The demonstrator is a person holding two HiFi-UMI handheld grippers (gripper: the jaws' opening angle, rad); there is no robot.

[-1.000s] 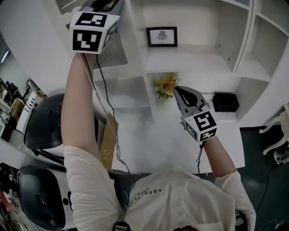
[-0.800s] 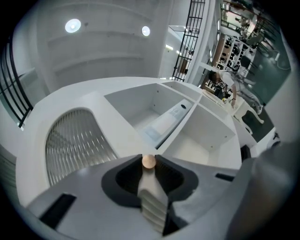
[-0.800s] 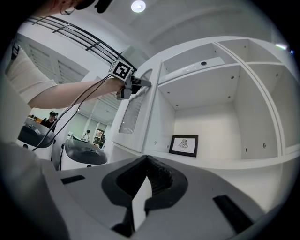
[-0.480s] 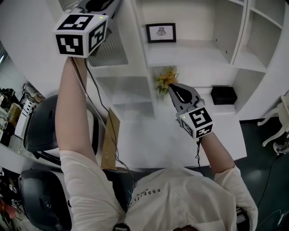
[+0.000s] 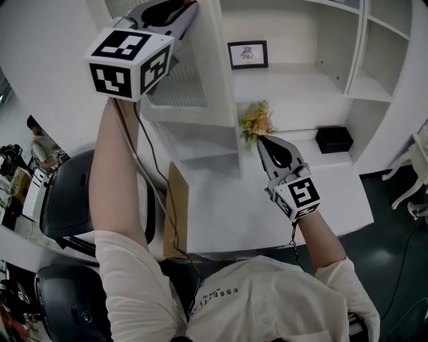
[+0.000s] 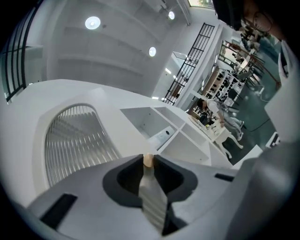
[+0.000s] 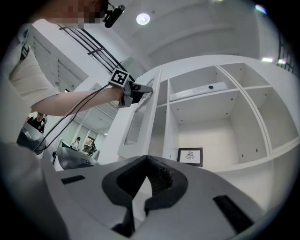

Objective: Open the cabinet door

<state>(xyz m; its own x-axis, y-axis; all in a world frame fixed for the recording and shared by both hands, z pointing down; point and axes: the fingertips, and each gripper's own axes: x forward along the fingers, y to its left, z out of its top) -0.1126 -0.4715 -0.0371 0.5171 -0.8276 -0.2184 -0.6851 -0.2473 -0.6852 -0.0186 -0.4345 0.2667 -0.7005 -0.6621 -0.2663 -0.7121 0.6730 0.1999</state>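
1. The white cabinet door with a ribbed panel [image 5: 175, 87] is seen swung out to the left of the white open shelf unit [image 5: 294, 83], clear of its compartments.
2. The left gripper [image 5: 177, 9] is raised to the door's upper part. Its jaws have just been closing and are clamped on a small tan knob [image 6: 148, 161] caught between their tips.
3. The right gripper [image 5: 265, 142] is held over the white desk [image 5: 221, 207], its jaws together with nothing between them, near a bunch of yellow flowers [image 5: 256, 120].
4. A black-framed picture [image 5: 248, 54] is set on the shelf beyond the flowers, and a small black box [image 5: 334, 139] is placed to their right.
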